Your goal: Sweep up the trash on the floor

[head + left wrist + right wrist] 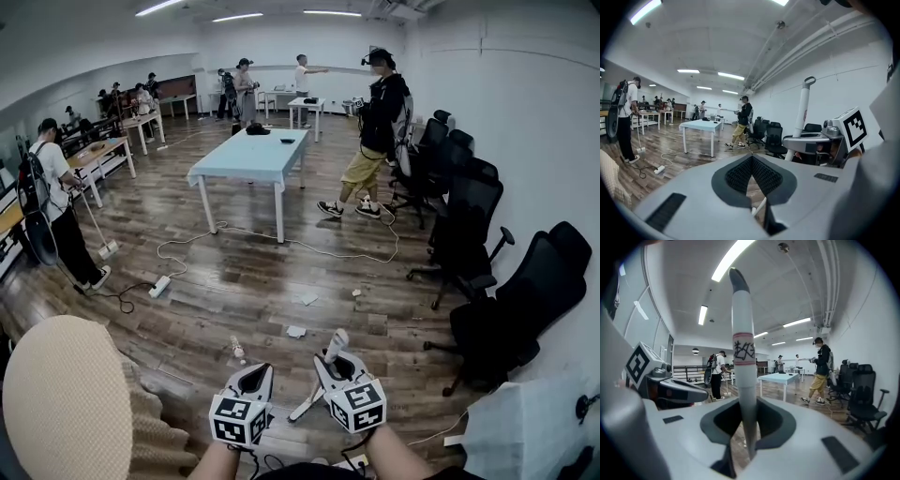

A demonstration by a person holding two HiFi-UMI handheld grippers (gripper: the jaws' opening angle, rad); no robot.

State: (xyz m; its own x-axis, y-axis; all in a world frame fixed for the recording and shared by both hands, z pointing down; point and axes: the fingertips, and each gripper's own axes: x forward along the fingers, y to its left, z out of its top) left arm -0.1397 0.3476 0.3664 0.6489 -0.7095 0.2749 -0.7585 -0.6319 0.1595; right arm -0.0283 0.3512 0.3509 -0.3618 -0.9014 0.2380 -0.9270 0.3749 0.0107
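Observation:
Low in the head view, my right gripper [330,361] is shut on a white broom handle [323,370] that slants down to the left toward the floor. In the right gripper view the handle [743,362] stands between the jaws, with red bands and a black scribble on it. My left gripper [255,372] hangs just left of it, shut and holding nothing. Its dark pads [740,176] meet. Scraps of paper trash [296,331] [308,299] lie on the wood floor ahead of both grippers. A small piece [237,349] lies nearer on the left.
A light-blue table [248,155] stands mid-room, with a white cable and power strip [159,286] on the floor in front. Black office chairs [525,300] line the right wall. A person with a broom [56,211] stands left, another person [375,131] beyond the table. A beige rounded object [66,403] is near left.

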